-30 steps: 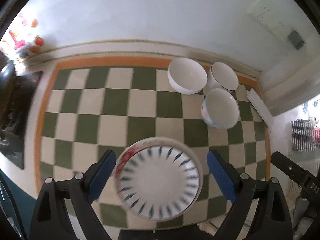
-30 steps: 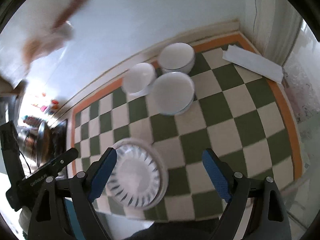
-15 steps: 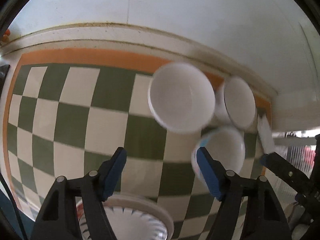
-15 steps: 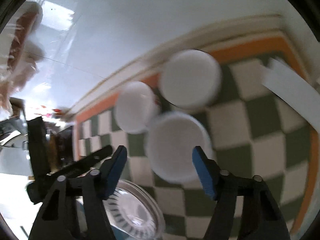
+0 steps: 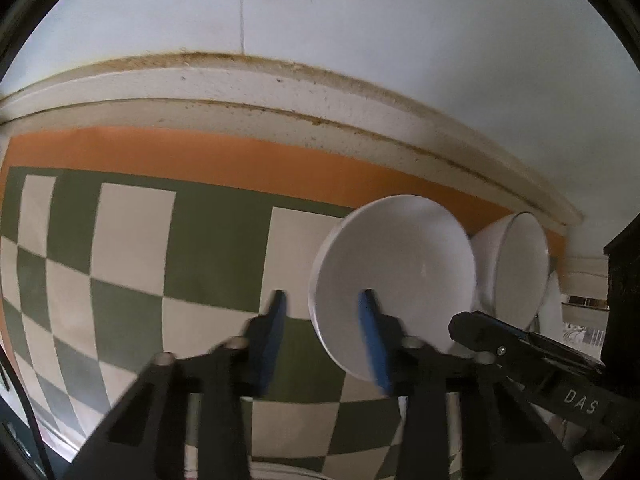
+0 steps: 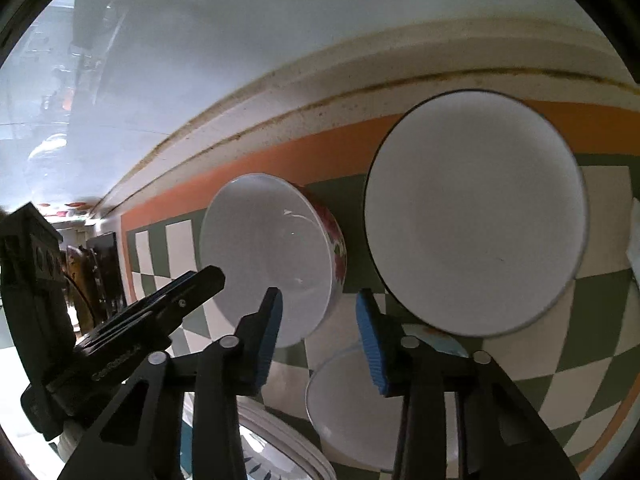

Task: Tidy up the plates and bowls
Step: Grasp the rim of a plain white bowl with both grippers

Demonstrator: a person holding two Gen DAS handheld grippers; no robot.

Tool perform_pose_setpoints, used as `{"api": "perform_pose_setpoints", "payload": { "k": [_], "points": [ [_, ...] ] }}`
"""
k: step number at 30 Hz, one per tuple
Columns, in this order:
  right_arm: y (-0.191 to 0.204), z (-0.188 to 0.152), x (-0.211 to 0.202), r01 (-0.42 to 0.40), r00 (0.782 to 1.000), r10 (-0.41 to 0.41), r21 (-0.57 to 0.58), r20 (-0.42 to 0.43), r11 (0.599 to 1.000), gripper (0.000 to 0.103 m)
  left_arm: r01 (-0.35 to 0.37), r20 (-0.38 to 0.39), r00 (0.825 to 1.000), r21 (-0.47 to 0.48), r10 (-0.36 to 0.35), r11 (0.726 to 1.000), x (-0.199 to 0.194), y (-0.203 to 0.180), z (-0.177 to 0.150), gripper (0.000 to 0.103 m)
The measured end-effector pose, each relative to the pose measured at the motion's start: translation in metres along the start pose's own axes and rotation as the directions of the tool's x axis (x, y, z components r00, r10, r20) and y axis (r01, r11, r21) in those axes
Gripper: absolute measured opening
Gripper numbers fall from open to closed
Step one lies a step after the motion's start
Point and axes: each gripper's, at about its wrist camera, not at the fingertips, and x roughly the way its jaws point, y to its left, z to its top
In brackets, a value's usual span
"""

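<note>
Both grippers have just been narrowing their jaws. The left gripper straddles the rim of the white bowl, pads not visibly pressing yet; the right gripper holds nothing, straddling the flowered bowl edge, the black-rimmed bowl at two o'clock. Better to seat each rim deep before squeezing. The checked cloth runs to a grimy wall ledge at twelve.

Green-and-white checked tablecloth, three bowls, patterned plate
</note>
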Motion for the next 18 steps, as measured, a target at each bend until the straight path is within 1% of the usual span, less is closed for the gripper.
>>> {"api": "perform_pose_setpoints", "payload": {
  "k": [1,3,5,7,12,18],
  "points": [
    [0.001,0.003,0.005,0.017,1.000,-0.017,-0.001,-0.003,1.000,0.031,-0.001,-0.018,1.000,0.004,0.001,1.000,0.006,0.001,0.002,0.013],
    [0.000,0.005,0.012,0.039,0.999,-0.039,0.010,-0.011,0.999,0.017,0.001,-0.017,1.000,0.007,-0.001,1.000,0.010,0.003,0.004,0.011],
    [0.000,0.005,0.017,0.066,0.998,-0.066,0.015,0.000,0.998,0.011,0.002,-0.015,1.000,0.014,-0.002,1.000,0.013,0.005,0.005,0.010],
    [0.000,0.003,0.017,0.065,0.998,-0.066,0.021,0.019,0.998,0.010,0.010,-0.013,1.000,0.018,-0.010,1.000,0.014,0.007,0.004,0.009],
    [0.010,-0.003,0.018,0.103,0.994,-0.102,-0.020,0.041,0.995,0.010,0.001,-0.005,1.000,0.029,-0.001,1.000,0.014,0.009,0.003,0.009],
    [0.020,-0.012,0.007,0.102,0.993,-0.099,-0.046,0.063,0.994,0.010,0.003,0.036,0.999,0.032,-0.005,0.999,-0.009,0.009,-0.012,0.009]
  ]
}}
